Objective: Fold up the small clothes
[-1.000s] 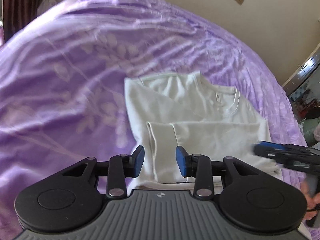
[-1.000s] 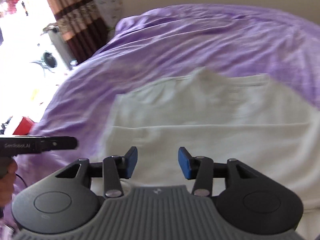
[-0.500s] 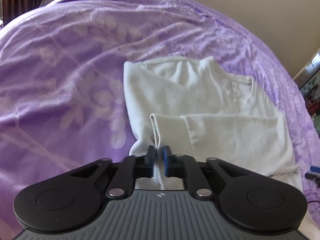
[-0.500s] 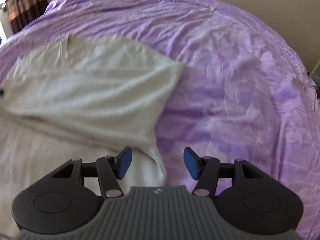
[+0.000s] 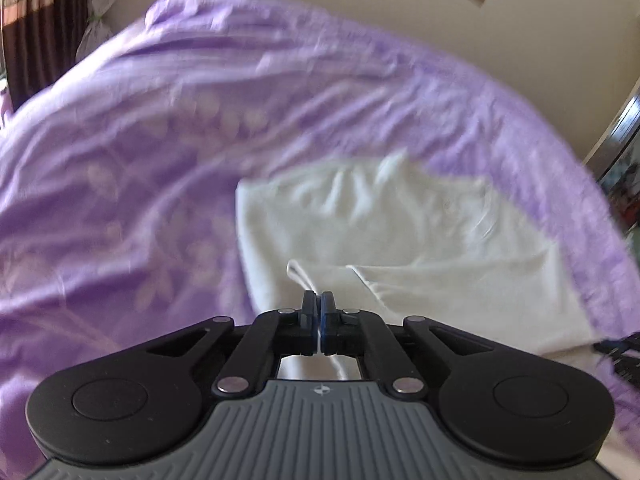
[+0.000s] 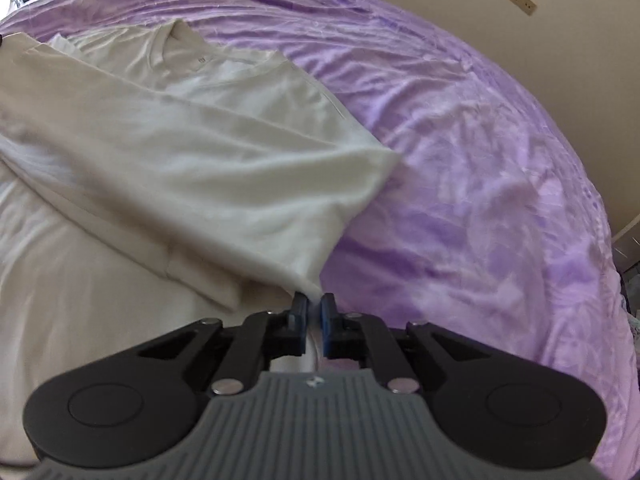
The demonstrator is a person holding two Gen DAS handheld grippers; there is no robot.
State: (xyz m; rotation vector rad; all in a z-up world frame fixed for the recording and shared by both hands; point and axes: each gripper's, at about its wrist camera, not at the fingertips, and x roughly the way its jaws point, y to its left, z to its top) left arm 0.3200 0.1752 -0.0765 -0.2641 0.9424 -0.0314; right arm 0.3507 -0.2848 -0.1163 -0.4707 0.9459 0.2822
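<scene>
Garment: a cream-white soft cotton T-shirt (image 5: 400, 232) lies partly folded on the purple leaf-patterned bedspread (image 5: 140, 140), neckline toward the far side, one sleeve already laid across the body.

Left claw (image 5: 319, 322): a second ago its blue pads stood apart above the near hem; half a second ago they had come together, and now they are clenched on a thin ridge of the T-shirt's near edge, cloth showing between the pads and beneath them.

Right claw (image 6: 314, 320): its view has swung from the middle of the shirt to the shirt's right-hand lower corner. Its jaws have just been closing, from wide apart half a second ago, and they now pinch that corner, a tongue of white fabric running down between the pads.

T-shirt in right view: the cream-white T-shirt (image 6: 200, 160) spreads away up and to the left from the pinched corner, with the bedspread (image 6: 480, 160) bare to the right.

Other change: the left view is now motion-blurred and the shirt sits a little lower and farther off than before.

Meaning for the task: both near corners look secured, so I judge the grasp step done and the next fold, carrying the near hem toward the neckline, ready to begin.

Risk: thin pinches may slip if the lift is uneven.
</scene>
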